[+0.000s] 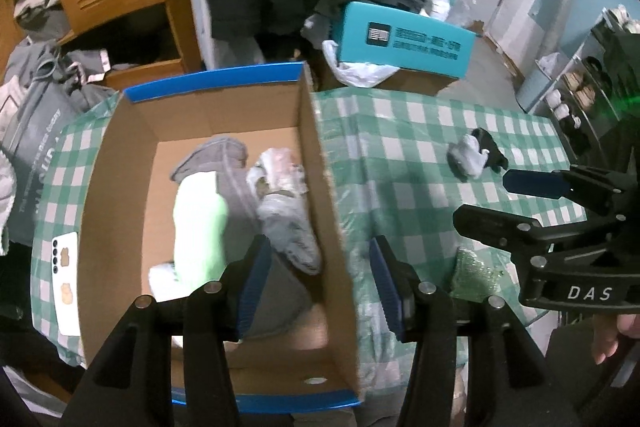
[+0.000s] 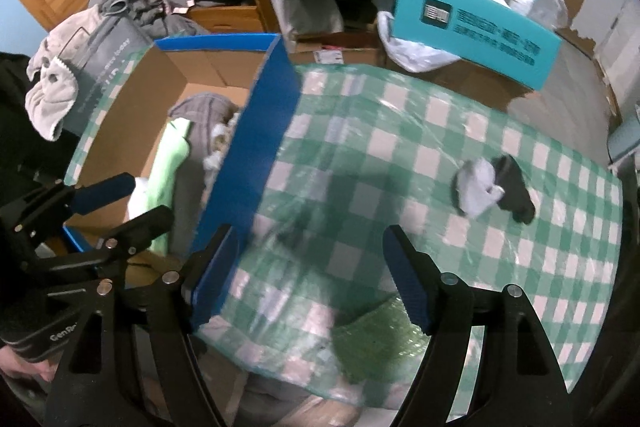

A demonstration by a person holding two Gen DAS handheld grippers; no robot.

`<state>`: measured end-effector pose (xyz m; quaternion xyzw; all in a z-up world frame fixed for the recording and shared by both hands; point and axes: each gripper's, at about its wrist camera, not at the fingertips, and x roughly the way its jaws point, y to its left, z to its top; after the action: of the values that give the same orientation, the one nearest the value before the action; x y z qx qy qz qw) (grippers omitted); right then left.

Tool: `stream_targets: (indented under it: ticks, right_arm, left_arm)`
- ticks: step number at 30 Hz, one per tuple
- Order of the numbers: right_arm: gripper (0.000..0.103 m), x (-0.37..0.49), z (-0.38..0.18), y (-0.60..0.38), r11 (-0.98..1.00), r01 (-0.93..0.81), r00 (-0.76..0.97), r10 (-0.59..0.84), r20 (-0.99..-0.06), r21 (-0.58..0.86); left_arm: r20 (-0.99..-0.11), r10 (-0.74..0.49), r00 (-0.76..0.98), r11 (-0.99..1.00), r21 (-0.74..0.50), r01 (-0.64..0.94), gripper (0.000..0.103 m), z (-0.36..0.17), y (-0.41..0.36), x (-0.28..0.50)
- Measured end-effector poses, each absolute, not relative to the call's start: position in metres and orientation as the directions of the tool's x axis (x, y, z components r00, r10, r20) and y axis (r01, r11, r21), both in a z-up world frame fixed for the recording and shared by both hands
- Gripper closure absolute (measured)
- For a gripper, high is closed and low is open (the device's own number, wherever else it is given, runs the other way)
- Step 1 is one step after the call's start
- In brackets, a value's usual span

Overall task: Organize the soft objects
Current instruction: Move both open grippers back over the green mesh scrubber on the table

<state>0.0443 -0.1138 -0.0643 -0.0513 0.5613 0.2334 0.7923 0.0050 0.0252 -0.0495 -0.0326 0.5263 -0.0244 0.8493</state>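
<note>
Cardboard box [image 1: 324, 163] contents half hidden in right view by blue wall; gray garment [image 1: 228, 163], long axis front-to-back, seen fully only in left view. Sock bundle [image 2: 480, 191] lying on checkered cloth [image 2: 400, 131]. Left gripper [image 1: 316, 283], right gripper [image 2: 312, 275] parted, nothing held.

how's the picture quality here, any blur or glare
Left wrist view: fisheye bends the cardboard box edges, the bright green cloth inside is smeared, and a green flare sits at the right edge. Right wrist view: the checked tablecloth is blurred near the bottom and shows plastic sheen.
</note>
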Motion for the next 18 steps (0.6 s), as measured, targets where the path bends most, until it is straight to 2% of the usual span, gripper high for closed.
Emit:
stream_targets:
  ticks: [11,18]
  right_arm:
    - [0.028,0.04,-0.073,-0.167,0.912,-0.366,0.276,0.298,-0.914,0.187]
    - [0.027,0.037,-0.089,-0.195,0.927,-0.324,0.262,0.28,-0.924,0.189]
  left_arm:
    - [-0.905,-0.1,0.414,0.992,-0.059,0.109,0.05,-0.057,-0.034,0.005]
    - [-0.925,-0.094,0.368,0.992,-0.054,0.118,0.048,-0.074,-0.06,0.009]
